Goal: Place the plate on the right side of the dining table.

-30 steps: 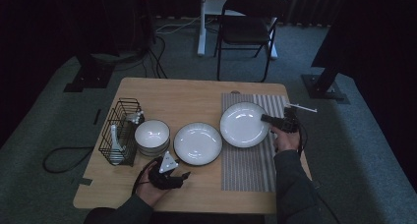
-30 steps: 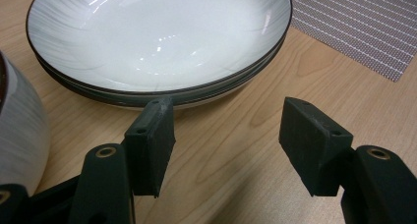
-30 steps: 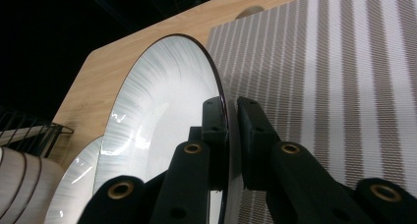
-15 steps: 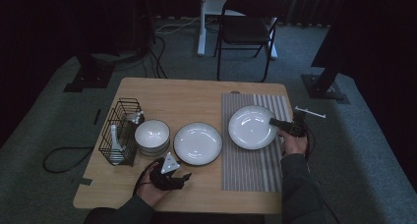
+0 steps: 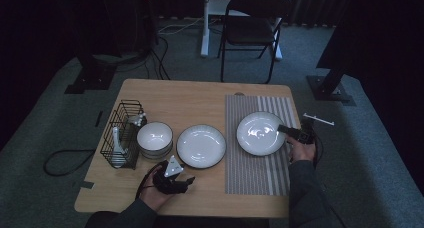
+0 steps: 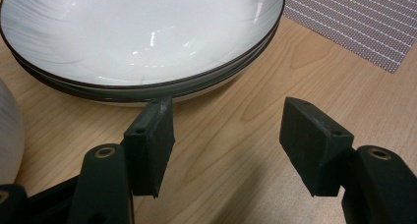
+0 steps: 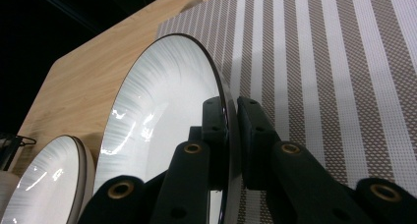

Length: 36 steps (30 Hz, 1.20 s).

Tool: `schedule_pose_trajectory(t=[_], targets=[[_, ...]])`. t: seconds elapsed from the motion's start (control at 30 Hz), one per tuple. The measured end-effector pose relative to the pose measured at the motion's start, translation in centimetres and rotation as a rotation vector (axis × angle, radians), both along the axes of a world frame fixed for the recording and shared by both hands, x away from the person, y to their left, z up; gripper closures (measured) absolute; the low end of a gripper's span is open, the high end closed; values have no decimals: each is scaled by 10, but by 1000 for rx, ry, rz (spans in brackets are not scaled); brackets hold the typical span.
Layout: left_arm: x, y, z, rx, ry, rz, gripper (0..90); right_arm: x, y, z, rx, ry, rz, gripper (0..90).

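So the right claw is clamped on the rim of a plate, pads either side of its dark edge, with the plate sitting over the striped mat. The left claw hangs with jaws apart and nothing between them, just above the bare worktop. Right ahead of it there's a stack of plates, not touching.

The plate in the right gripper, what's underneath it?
The plate, clamped at its rim by the right gripper, is over the striped placemat, which covers the wooden table there. Whether the plate rests on the mat or hangs above it can't be told.
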<state>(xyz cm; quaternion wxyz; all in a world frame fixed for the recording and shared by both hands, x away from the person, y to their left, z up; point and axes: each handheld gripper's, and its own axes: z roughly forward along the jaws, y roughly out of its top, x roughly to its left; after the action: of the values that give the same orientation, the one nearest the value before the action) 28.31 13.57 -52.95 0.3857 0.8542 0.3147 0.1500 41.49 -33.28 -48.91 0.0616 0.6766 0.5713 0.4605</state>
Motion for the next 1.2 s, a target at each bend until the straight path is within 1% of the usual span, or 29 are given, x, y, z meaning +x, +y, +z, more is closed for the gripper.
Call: schedule_pose_trajectory(t=[0.3, 0.7, 0.73, 0.87, 1.2], targets=[[0, 0, 0, 0, 2, -1, 385, 0, -2, -8, 9, 14, -13, 833], [0, -1, -1, 0, 3, -1, 385, 1, -4, -17, 5, 33, -17, 833], [0, -1, -1, 1, 4, -2, 385, 1, -4, -18, 8, 39, -18, 832], [0, -1, -1, 1, 4, -2, 385, 1, -5, -18, 6, 33, -18, 832], [0, -1, -1, 2, 4, -2, 385, 3, -3, -20, 4, 43, -12, 831]])
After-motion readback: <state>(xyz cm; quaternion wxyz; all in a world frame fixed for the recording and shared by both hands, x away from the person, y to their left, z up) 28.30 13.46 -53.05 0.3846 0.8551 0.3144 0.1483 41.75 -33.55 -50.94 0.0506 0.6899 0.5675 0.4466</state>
